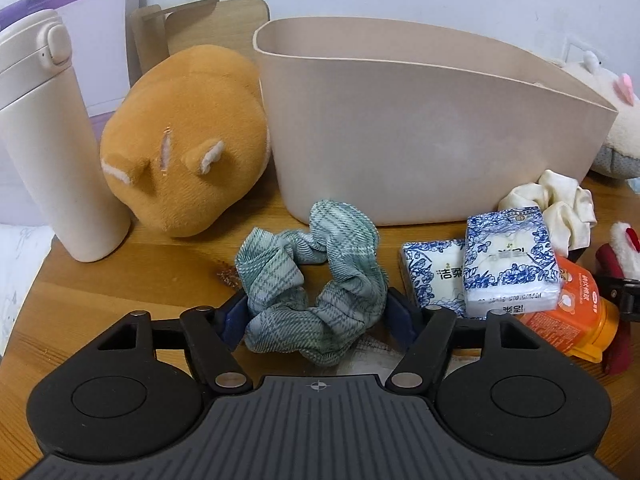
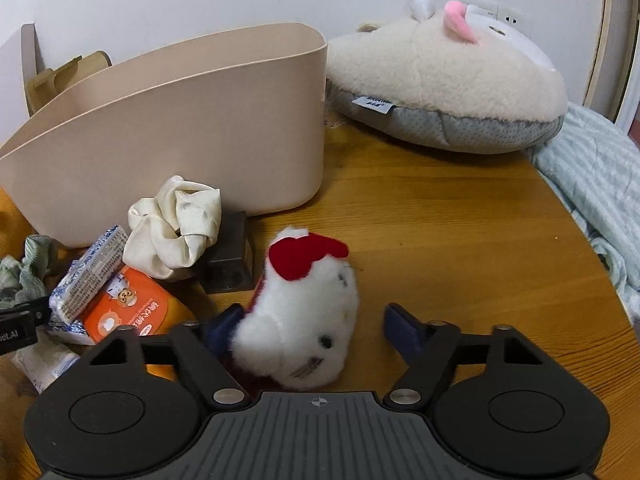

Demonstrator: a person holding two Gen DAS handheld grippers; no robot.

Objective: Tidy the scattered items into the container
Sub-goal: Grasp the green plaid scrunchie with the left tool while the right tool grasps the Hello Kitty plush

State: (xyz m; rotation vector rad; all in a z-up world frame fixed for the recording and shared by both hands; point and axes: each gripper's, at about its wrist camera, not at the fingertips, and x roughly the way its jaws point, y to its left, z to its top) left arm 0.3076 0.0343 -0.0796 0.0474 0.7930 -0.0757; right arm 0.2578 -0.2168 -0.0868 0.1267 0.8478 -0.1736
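Note:
A green plaid scrunchie (image 1: 320,280) lies on the wooden table (image 1: 140,280) in front of the beige container (image 1: 400,152). My left gripper (image 1: 316,318) straddles it, and both blue pads touch its sides. Right of it are two blue-flowered tissue packs (image 1: 508,256), an orange packet (image 1: 576,312) and a cream scrunchie (image 1: 560,204). In the right wrist view a small white plush with a red bow (image 2: 304,312) sits between the fingers of my right gripper (image 2: 312,322). Its left finger touches the plush, while the right finger (image 2: 400,320) stands clear of it.
An orange plush (image 1: 180,148) and a cream bottle (image 1: 48,140) stand left of the container. A large cream plush slipper (image 2: 440,80) lies right of it, and striped bedding (image 2: 592,176) runs past the table's right edge. A dark box (image 2: 232,264) sits by the cream scrunchie (image 2: 176,228).

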